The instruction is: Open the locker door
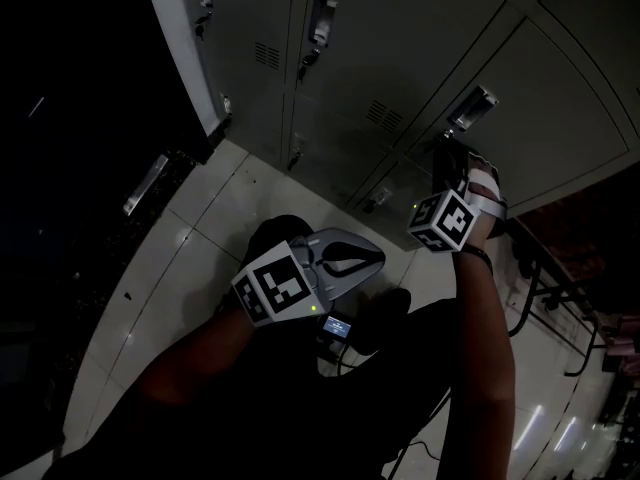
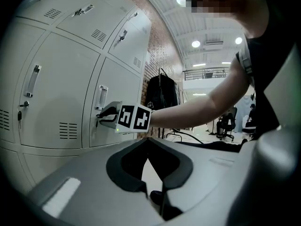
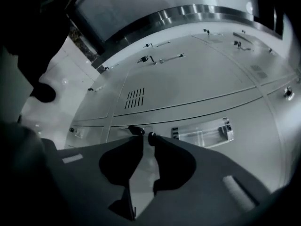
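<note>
Our right claw [image 3: 143, 134] is up against the closed door [image 2: 120, 81], low on its latch edge, where the lock sits just below the handle [image 3: 202, 132]. We take it that this height was chosen because the lock has to be dealt with before the door will swing. A dark key [image 3: 136, 130] stands in the lock, right at the claw's tips. The two jaws are a little apart, with a slim gap between them. The key lies beside one tip, not pinched, so nothing is gripped at this moment.

The door is flush with the lockers beside it, so we judge the opening itself not yet begun. Because the handle sits so near the tips, a short shift along the door should bring the spread jaws onto it. The pull should then run away from the hinge side.

Our left claw [image 2: 148, 140] is held back by the body, well apart from the lockers, jaws pressed together on nothing. We read this as parking, since one claw is enough for the door. It also stays clear of the arc the door would sweep.

One risk is the claw snagging the key as it moves off.
</note>
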Available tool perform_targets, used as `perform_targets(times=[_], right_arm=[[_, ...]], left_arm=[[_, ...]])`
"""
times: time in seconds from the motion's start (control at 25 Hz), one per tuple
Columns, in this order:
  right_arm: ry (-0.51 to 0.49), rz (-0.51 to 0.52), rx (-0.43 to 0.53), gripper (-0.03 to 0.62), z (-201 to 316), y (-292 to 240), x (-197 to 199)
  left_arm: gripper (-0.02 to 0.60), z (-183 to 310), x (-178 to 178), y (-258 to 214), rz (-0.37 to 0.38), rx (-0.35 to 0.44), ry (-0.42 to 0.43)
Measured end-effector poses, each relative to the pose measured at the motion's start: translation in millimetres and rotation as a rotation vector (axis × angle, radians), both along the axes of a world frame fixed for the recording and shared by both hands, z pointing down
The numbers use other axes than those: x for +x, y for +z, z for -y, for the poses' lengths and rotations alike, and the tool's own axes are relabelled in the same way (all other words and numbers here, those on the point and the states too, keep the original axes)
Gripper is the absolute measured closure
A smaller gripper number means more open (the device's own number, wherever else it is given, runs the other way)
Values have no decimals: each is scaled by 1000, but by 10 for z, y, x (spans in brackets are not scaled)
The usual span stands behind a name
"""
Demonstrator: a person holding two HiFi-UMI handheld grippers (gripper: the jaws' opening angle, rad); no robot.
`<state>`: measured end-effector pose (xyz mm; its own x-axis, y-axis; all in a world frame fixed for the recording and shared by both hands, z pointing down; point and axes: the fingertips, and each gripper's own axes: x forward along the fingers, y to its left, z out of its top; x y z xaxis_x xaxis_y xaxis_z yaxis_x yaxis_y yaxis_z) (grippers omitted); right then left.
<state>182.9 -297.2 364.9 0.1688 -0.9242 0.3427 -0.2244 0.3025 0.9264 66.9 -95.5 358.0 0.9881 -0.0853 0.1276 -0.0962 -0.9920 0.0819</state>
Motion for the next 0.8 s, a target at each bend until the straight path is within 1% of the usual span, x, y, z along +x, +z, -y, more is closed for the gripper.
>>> perform_targets(times=[0.04, 0.08, 0.2, 0.32, 0.56, 0.68, 0.8], right_arm=[[-1, -25, 20, 554, -12, -15, 3], [-4, -41, 36, 564, -37, -29, -1], [-30, -79, 57, 569, -137, -30, -62], [-60, -89, 78, 571, -332, -41, -132], [-111, -50, 119, 569, -1035, -44, -238], [-129, -16, 122, 569, -1408, -34, -190], [-124, 14, 112, 568, -1738, -19, -99]], left_arm=[[569, -5, -1, 8, -3, -4, 2], [569, -7, -7, 17, -5, -5, 3], [569, 7, -42, 11, -2, 1, -1], [569, -6, -35, 4, -15, -10, -1], [569, -4, -59, 13, -11, -9, -2], [569, 2, -58, 60, 1, -6, -5], [569, -7, -56, 76, 9, -8, -6]])
